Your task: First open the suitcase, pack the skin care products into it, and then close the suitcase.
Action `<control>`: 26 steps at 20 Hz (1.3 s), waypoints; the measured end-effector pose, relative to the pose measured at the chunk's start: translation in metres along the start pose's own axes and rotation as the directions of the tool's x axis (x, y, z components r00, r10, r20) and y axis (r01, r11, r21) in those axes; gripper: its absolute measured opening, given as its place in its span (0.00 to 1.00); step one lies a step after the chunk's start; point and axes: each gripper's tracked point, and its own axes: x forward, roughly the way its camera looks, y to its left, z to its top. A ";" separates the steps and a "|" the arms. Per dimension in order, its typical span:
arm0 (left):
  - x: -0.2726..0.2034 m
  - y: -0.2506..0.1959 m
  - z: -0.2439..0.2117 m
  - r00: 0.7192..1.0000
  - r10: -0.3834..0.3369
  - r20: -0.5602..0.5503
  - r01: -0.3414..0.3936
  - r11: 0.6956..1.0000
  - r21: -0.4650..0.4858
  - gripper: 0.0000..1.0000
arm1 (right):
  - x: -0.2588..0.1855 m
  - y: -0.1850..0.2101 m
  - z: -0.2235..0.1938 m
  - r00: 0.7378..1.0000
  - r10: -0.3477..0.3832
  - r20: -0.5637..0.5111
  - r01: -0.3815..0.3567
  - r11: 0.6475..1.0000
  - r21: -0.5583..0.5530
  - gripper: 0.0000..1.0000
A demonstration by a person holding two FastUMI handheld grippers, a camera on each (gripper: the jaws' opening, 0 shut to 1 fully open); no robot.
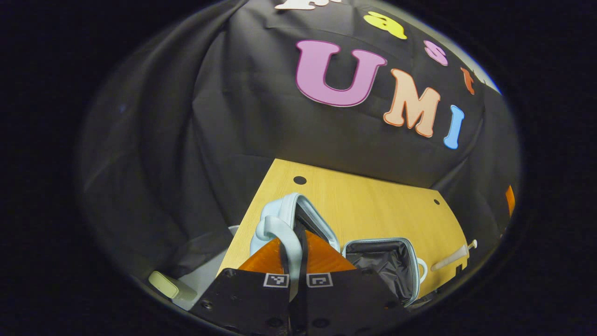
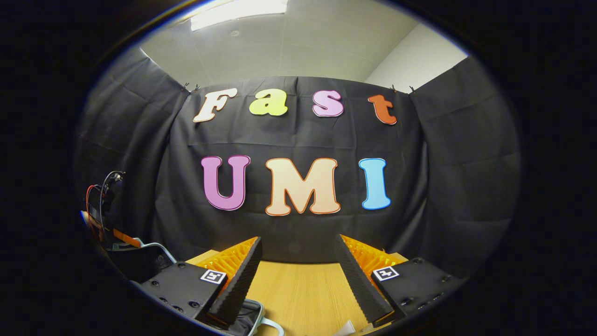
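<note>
With your left gripper clenched on the suitcase lid's handle, swing it gently toward the table's left edge, right gripper released.

In the left gripper view, the suitcase is lying open on the wooden table, its lid standing raised at the left of the lined base. The lid's handle is sitting between the left gripper fingers. A tube is lying on the table just right of the base. In the right gripper view, the right gripper is hanging above the table with the suitcase rim below its left finger.
</note>
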 end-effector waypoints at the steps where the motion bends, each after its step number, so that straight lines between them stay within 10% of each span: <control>1: 0.002 0.008 -0.004 1.000 -0.005 -0.006 0.005 1.000 -0.018 0.00 | 0.000 0.001 0.000 1.000 -0.003 -0.004 0.003 1.000 -0.003 0.97; 10: 0.031 0.071 -0.046 0.992 -0.126 -0.026 0.114 0.955 -0.274 0.00 | 0.004 0.026 -0.010 0.999 0.020 -0.046 -0.022 0.999 -0.041 0.98; 21: 0.058 0.108 -0.096 0.950 -0.310 0.045 0.263 0.711 -0.653 0.05 | 0.000 0.058 -0.011 0.994 0.073 -0.081 -0.084 0.985 -0.149 0.99; 24: 0.058 0.110 -0.101 0.941 -0.329 0.082 0.277 0.604 -0.748 0.24 | -0.005 0.062 -0.007 0.994 0.082 -0.072 -0.094 0.979 -0.182 1.00; 26: 0.046 0.104 -0.091 0.927 -0.352 0.132 0.324 0.572 -0.754 0.62 | -0.006 0.062 -0.005 0.994 0.084 -0.066 -0.095 0.977 -0.190 1.00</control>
